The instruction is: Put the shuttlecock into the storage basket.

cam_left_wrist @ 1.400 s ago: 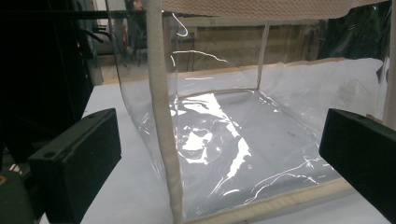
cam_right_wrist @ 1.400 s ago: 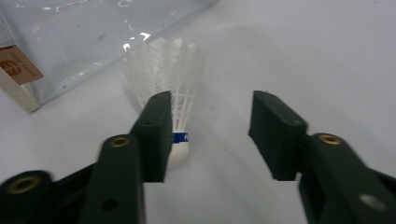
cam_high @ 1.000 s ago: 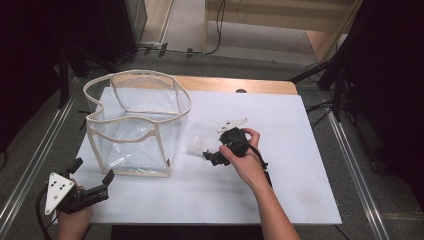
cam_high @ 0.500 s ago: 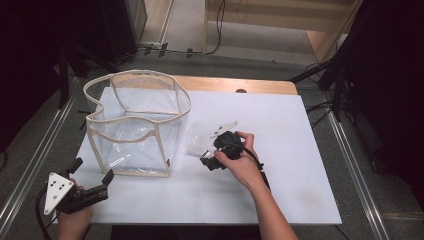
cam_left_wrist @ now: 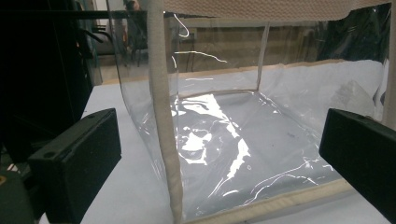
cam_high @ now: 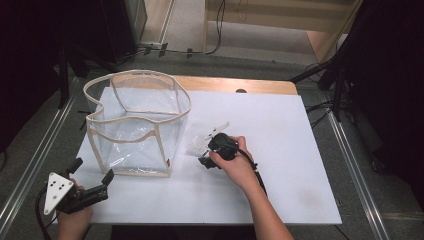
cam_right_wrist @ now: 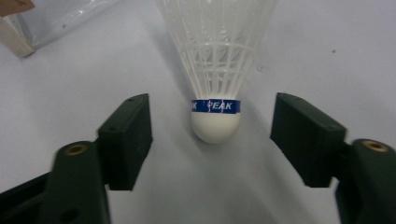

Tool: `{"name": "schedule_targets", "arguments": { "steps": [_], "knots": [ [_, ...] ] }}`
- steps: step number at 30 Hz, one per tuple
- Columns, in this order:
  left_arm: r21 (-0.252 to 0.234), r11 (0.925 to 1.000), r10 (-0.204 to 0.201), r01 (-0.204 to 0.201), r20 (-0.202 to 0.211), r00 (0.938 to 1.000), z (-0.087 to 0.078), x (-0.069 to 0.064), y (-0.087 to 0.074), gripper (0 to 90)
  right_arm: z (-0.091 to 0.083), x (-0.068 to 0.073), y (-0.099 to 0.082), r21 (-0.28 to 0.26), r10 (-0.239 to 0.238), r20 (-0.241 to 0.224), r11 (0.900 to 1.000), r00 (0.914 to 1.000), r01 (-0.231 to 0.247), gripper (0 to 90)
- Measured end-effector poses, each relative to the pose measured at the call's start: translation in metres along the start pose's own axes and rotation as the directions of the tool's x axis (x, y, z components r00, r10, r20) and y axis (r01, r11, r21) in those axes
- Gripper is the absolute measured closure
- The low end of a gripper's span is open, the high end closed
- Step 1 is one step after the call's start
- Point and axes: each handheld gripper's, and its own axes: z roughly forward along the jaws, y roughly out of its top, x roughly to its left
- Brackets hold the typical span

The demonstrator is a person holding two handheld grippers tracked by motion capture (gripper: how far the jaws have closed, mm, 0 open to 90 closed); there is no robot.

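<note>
A white feather shuttlecock (cam_right_wrist: 217, 70) with a blue band lies on the white table top (cam_high: 280, 150), its cork pointing at my right gripper (cam_right_wrist: 213, 114). The right jaws stand either side of the cork with a gap on each side. They have just been closing and do not touch it. From above, the right gripper (cam_high: 205, 159) sits at the shuttlecock (cam_high: 196, 146), just right of the clear bag (cam_high: 130, 145). My left gripper (cam_high: 92, 170) is open near the bag's front left corner, and its own view (cam_left_wrist: 219, 135) faces the bag's beige-trimmed edge (cam_left_wrist: 163, 116).
The clear bag stands upright with its mouth open, on the left half of the table. A corner of it (cam_right_wrist: 18, 28) shows at the right gripper view's top left. Dark floor and metal rails (cam_high: 45, 150) flank the table. A wooden strip (cam_high: 240, 84) runs along the far edge.
My right hand has moved a little left and down over the table onto the shuttlecock. The left hand has stayed where it was.
</note>
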Motion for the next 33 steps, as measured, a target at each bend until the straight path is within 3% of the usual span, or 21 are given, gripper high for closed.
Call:
{"name": "schedule_targets", "arguments": {
  "steps": [6,10,18,33],
  "knots": [
    [0.0,1.0,0.0,0.0,0.001,1.0,0.0,0.0,0.0,0.0,0.007,-0.002,0.0,0.038,0.013,-0.029,0.9992,0.9995,-0.012,49.6],
    [0.0,1.0,0.001,-0.001,0.002,1.0,0.0,0.0,0.0,0.0,0.007,-0.001,0.0,0.037,0.018,-0.008,0.9992,0.9998,-0.018,61.5],
    [-0.001,1.0,0.001,-0.001,0.003,1.0,0.0,0.0,0.0,0.0,0.005,-0.003,-0.001,0.021,0.021,-0.028,0.9996,0.9994,-0.02,62.8],
    [-0.002,1.0,-0.009,0.009,0.004,0.9999,0.0,0.001,0.0,0.0,-0.014,-0.015,-0.007,-0.044,0.066,-0.002,0.9969,0.9978,-0.066,62.9]
  ]
}}
